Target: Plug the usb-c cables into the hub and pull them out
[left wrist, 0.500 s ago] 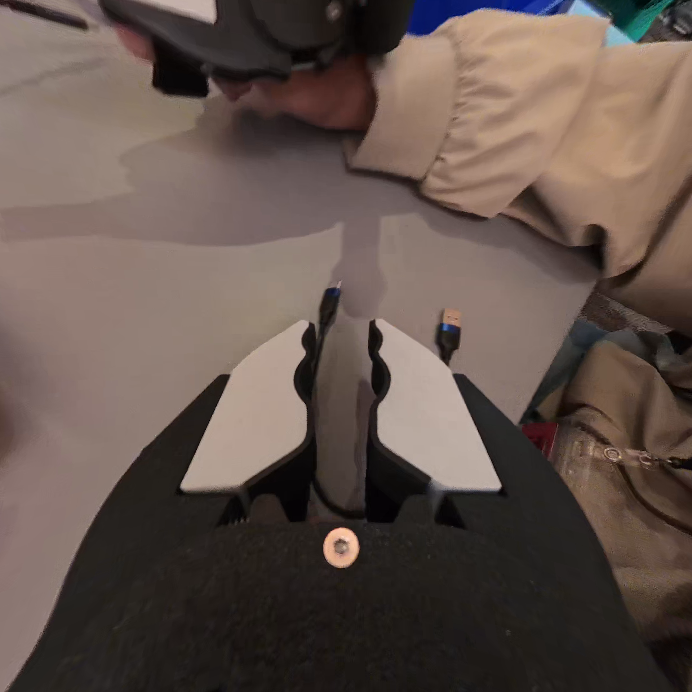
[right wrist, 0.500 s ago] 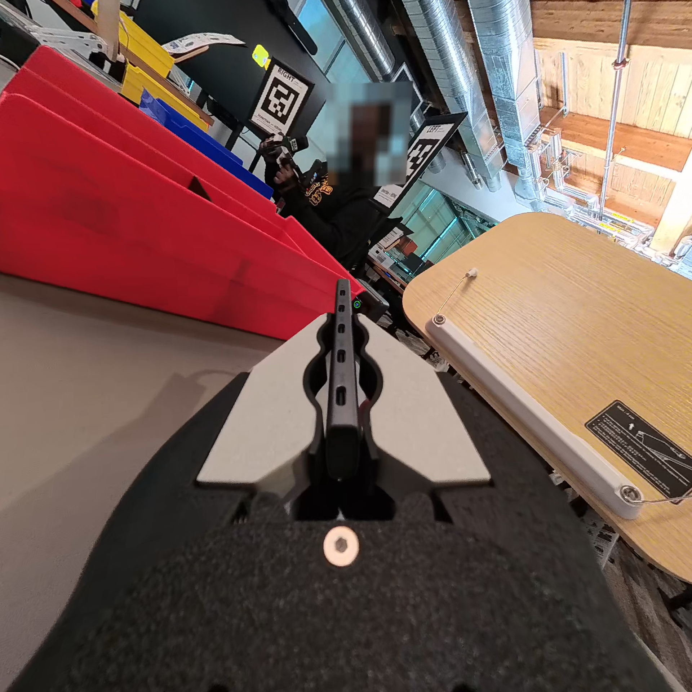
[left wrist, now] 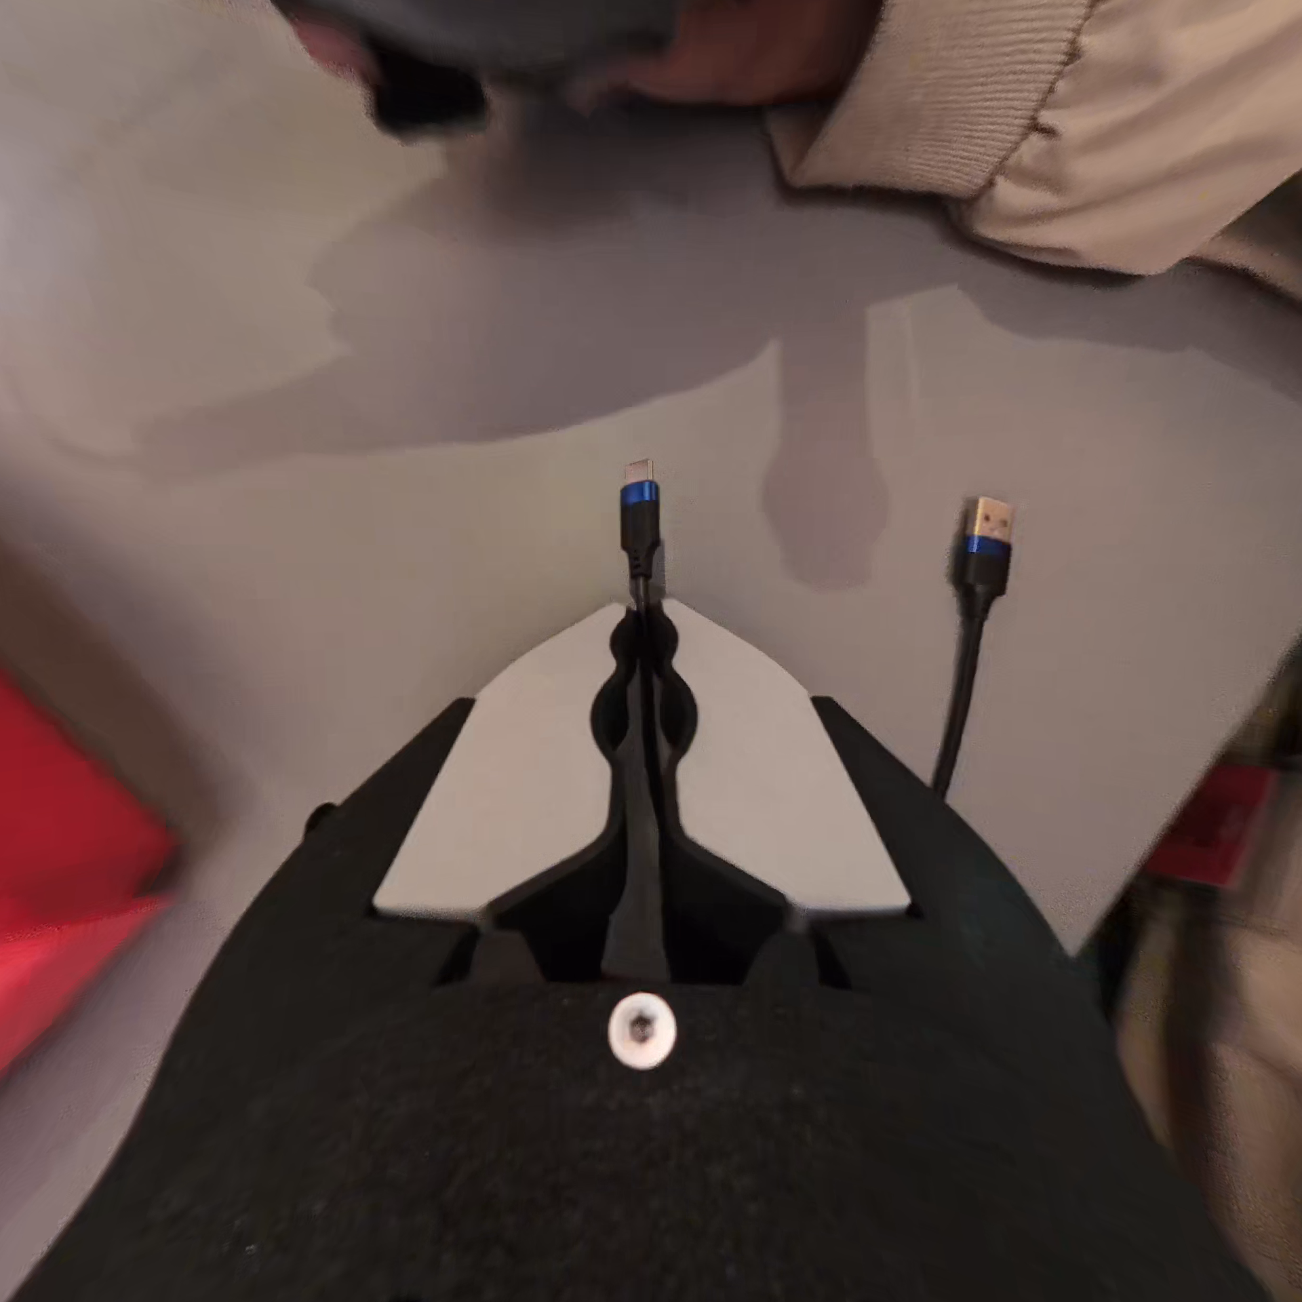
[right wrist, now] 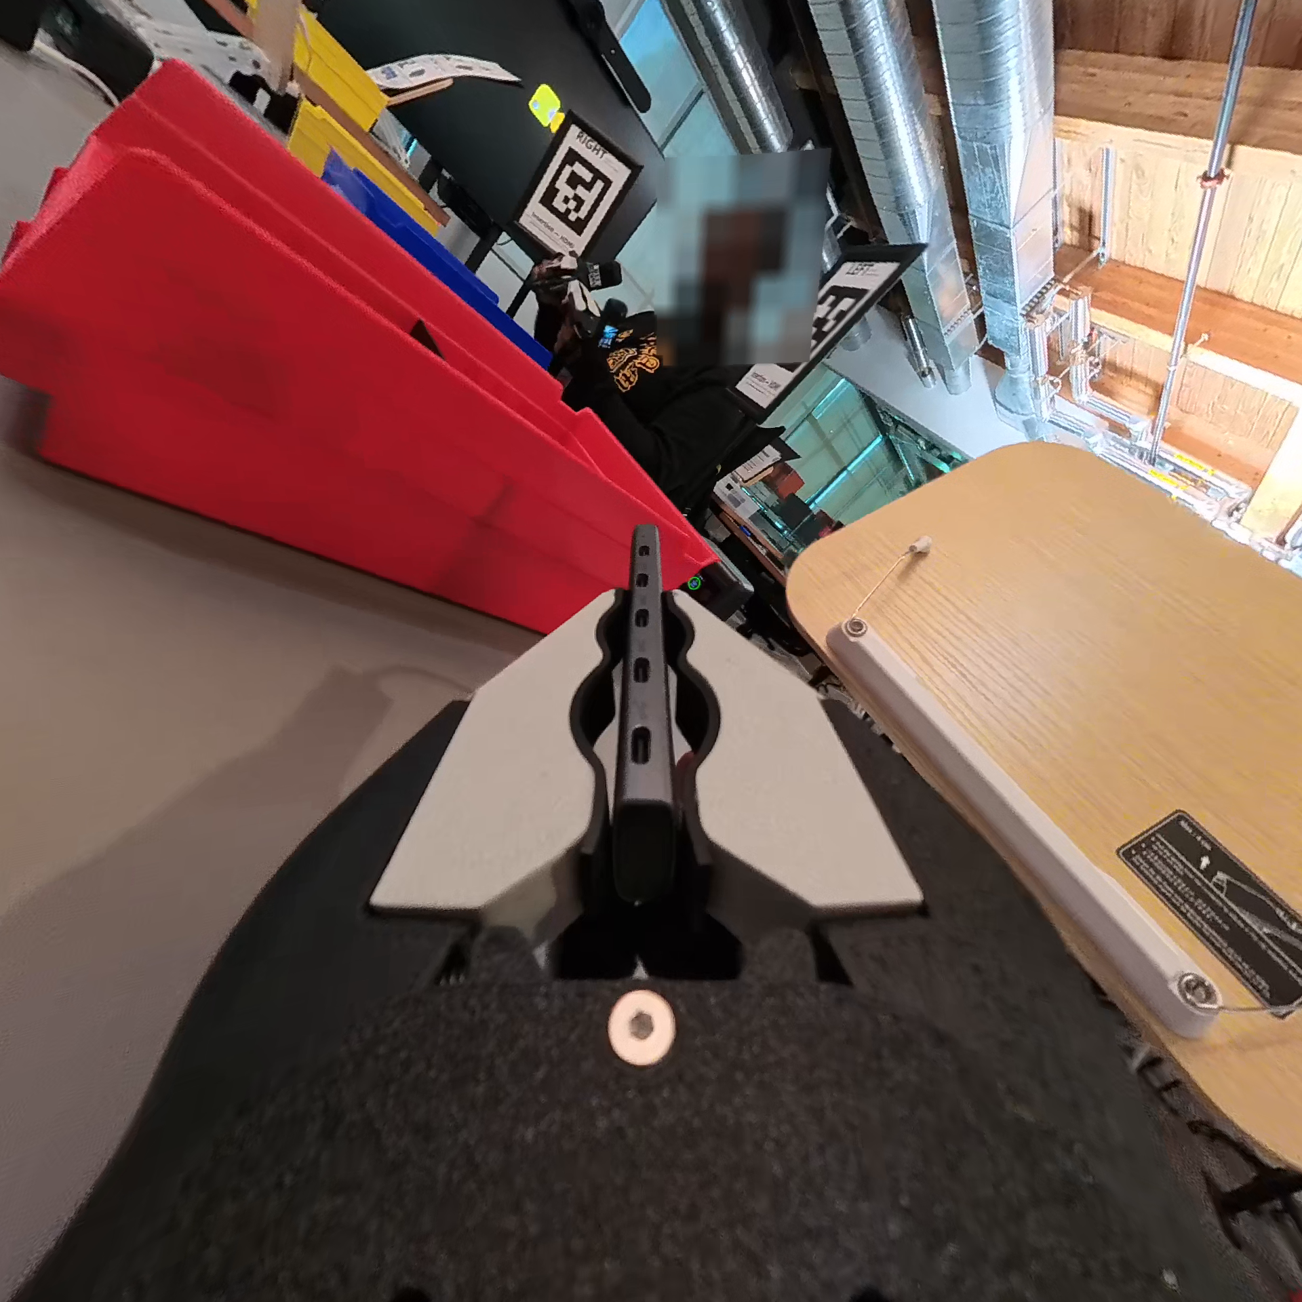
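Left gripper (left wrist: pixel 642 613) clenched on USB-C cable (left wrist: pixel 640 525), plug projecting ahead of tips, free for insertion. Right gripper (right wrist: pixel 642 599) grasps hub (right wrist: pixel 645 704) edge-up, ports exposed.

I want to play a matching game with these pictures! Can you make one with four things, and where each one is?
Things:
1. USB-C plug
2. USB-A plug
3. hub
4. red bins

Places:
A. lying loose on the grey table
B. clamped in the right gripper
C. sticking out ahead of the left gripper, which pinches its cable
D. stacked at the table's far edge

Pairs: 1-C, 2-A, 3-B, 4-D
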A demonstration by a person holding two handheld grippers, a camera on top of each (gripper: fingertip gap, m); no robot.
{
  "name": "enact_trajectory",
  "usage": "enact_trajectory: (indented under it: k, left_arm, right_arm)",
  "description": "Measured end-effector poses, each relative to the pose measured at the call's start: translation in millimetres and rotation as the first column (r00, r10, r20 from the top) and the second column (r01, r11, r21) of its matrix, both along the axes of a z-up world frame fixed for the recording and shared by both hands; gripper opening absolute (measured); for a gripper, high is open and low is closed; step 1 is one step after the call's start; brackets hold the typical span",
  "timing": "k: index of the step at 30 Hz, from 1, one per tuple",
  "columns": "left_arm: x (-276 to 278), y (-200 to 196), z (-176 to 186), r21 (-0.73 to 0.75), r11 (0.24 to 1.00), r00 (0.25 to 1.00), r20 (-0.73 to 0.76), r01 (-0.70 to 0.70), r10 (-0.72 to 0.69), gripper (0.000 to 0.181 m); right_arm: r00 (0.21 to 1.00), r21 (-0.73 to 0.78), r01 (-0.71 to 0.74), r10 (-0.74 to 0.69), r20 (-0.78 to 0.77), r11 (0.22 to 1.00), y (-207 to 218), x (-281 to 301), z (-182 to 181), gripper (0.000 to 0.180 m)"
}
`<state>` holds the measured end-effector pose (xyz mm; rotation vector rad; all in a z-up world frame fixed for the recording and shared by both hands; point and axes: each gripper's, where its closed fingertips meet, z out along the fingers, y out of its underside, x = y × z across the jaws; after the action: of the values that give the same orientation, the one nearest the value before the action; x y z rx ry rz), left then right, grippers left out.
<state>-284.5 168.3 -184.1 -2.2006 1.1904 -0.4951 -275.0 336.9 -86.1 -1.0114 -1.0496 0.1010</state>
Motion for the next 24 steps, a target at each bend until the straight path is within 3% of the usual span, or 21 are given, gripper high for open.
enact_trajectory:
  k: [1, 5, 9, 14, 24]
  left_arm:
    - [-6.4, 9.4, 10.0, 0.068, 0.998, 0.999, -0.041, -0.001, 0.004, 0.003]
    - [-28.5, 56.9, 61.1, 0.293, 0.956, 0.979, -0.194, -0.007, 0.067, 0.003]
    - [-28.5, 91.5, 77.5, 0.299, 0.954, 0.96, -0.263, -0.014, 0.096, 0.003]
    - [-24.2, 110.1, 63.6, 0.253, 0.967, 0.944, -0.314, -0.014, 0.096, 0.003]
    - [-21.0, 108.7, 54.4, 0.215, 0.977, 0.955, -0.292, 0.003, 0.062, 0.003]
  right_arm:
    - [1.0, 0.011, -0.002, 0.002, 0.018, 1.0, -1.4, -1.9, -1.8, 0.009]
    - [0.991, 0.081, 0.024, -0.034, 0.133, 0.996, -3.4, -9.0, -13.9, 0.009]
    - [0.962, 0.14, 0.049, -0.084, 0.26, 0.989, -2.8, -14.0, -30.3, 0.009]
    - [0.944, 0.142, 0.068, -0.11, 0.311, 0.987, 1.0, -14.3, -38.9, 0.009]
    - [0.923, 0.178, 0.044, -0.108, 0.369, 0.983, -2.8, -19.8, -47.4, 0.009]
